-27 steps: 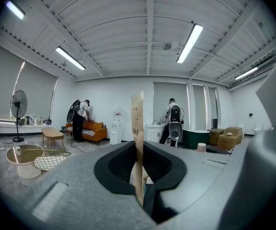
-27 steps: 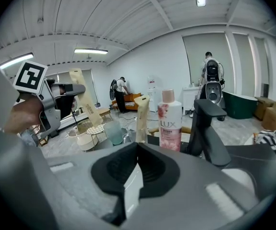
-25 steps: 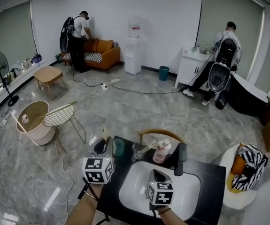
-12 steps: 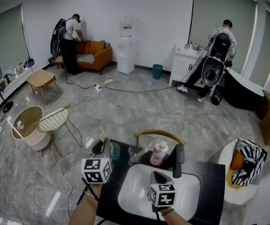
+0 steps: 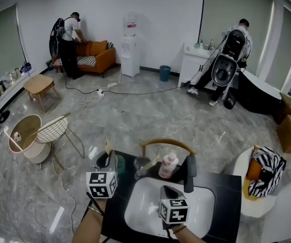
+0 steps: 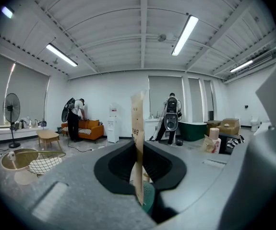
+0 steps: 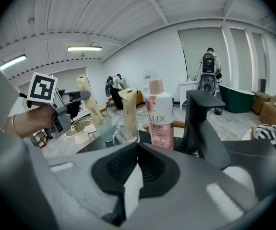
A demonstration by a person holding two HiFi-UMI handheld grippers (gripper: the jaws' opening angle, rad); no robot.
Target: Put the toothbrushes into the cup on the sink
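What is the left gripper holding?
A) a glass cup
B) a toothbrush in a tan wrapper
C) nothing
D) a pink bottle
B: in the left gripper view, the left gripper has its jaws closed on the tan-wrapped toothbrush, which stands upright between them.

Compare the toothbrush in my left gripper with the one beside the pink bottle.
The held toothbrush is clamped in the left gripper; the other toothbrush stands loose in the clear cup. The held toothbrush leans; the other toothbrush is nearly upright. Both are in beige paper wrappers.
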